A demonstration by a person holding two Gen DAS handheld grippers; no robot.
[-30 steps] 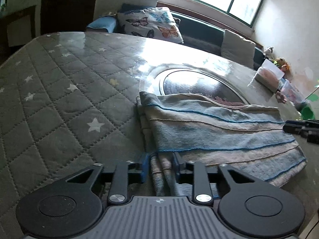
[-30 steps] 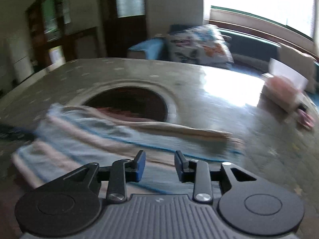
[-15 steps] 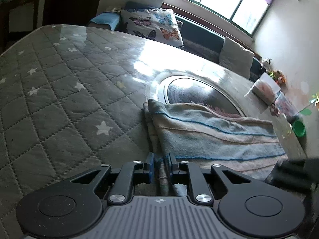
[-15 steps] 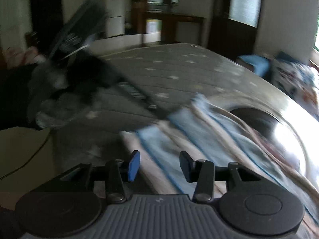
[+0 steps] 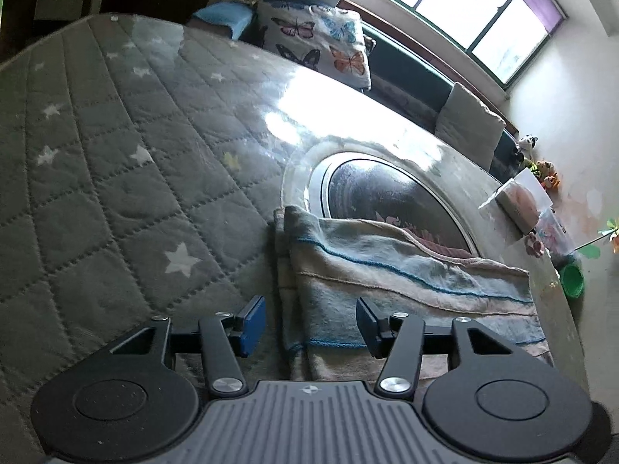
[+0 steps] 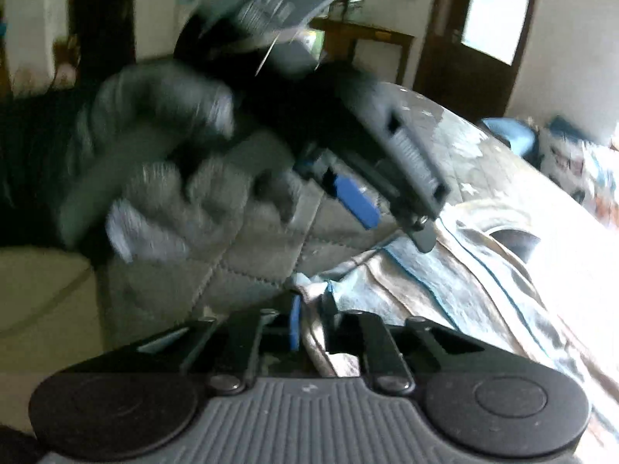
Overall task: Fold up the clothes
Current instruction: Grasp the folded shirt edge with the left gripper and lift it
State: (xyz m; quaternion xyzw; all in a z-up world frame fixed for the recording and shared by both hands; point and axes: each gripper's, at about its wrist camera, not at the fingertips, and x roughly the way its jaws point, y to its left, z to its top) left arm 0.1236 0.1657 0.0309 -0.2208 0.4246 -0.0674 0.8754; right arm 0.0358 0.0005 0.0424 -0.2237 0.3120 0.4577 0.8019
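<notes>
The striped garment (image 5: 406, 294) lies folded into a flat band on the quilted counter (image 5: 116, 178), its far long edge overlapping the dark round inset (image 5: 387, 201) in the middle of the counter top. It looks like thin, soft knit: light, limp, with no stiffness of its own, so any lifted part will sag and the stacked layers can slide apart unless they are pinched together. The near-left corner, where the layer edges bunch, is probably the best place to take hold, since a grip there catches all layers at once.

The left gripper (image 5: 307, 323) has its jaws opening, astride that near-left edge with the cloth between the pads but not pressed by them. In the right wrist view the right gripper (image 6: 311, 319) is clenched on a bunched corner of the garment; the picture is blurred, so how many layers it catches cannot be told. A gloved hand (image 6: 170, 162) holding the left gripper fills the upper left of that view.

The counter cover is grey quilting with pale stars under a glossy, probably clear sheet, which should let the cloth slide easily. Beyond it stand a bench with a butterfly cushion (image 5: 317, 46), a bright window (image 5: 464, 4), and small clutter including a green cup (image 5: 572, 280) at the counter's right edge.
</notes>
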